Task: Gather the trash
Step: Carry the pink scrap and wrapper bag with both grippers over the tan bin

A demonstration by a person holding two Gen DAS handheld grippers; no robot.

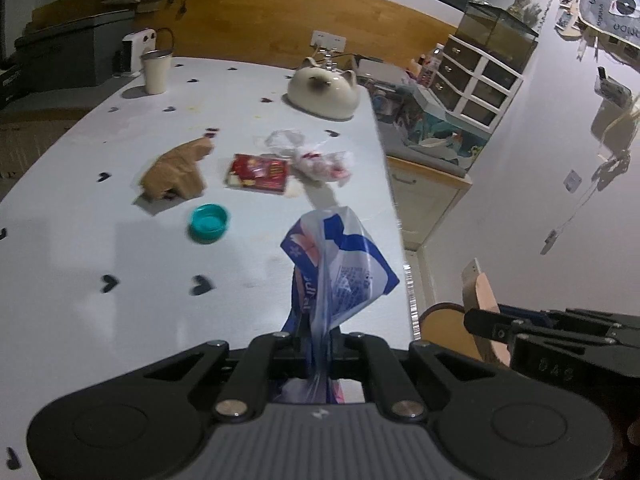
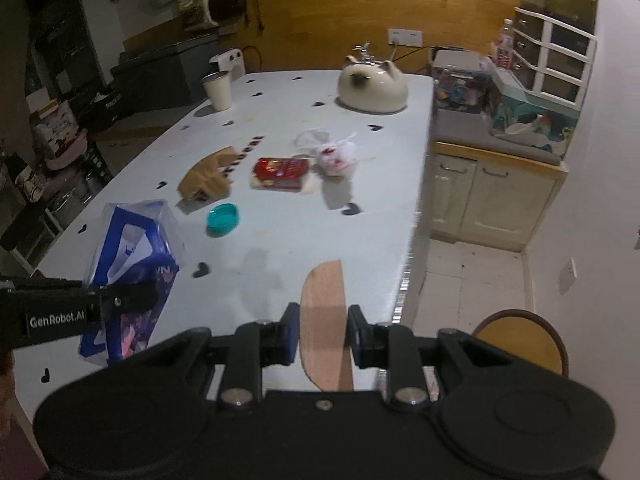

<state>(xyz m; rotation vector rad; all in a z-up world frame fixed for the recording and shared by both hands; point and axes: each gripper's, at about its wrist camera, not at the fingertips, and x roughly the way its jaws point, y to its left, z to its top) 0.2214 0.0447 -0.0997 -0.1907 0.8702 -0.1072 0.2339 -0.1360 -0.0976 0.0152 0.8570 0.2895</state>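
- The left tool [image 1: 318, 344] sits at the bottom centre of the left wrist view, its fingers clenched on the neck of a blue and white plastic bag [image 1: 340, 264] that stands up from them over the white table [image 1: 100, 208].
- In the right wrist view the same bag [image 2: 132, 264] hangs at the lower left, with the left tool [image 2: 132, 300] reaching in from the left edge.
- The right tool [image 2: 320, 334] is at the bottom centre of its own view, its fingers set around a flat pinkish-brown wooden piece [image 2: 324, 316]; whether the pads press it or just flank it I cannot tell.
- In the left wrist view the right tool [image 1: 480, 322] enters from the lower right, with the wooden piece [image 1: 486, 304] at its tip.
- Trash lies mid-frame on the table: a crumpled brown paper bag [image 1: 176, 172], a red snack wrapper [image 1: 258, 172] just right of it, a clear plastic wrapper with red marks [image 1: 316, 156] further right, and a teal lid [image 1: 209, 223] below them.
- In the upper part of the frame stand a cream cup [image 1: 156, 70] and a cat-shaped cream dome [image 1: 322, 90].
- Small dark hearts dot the table.
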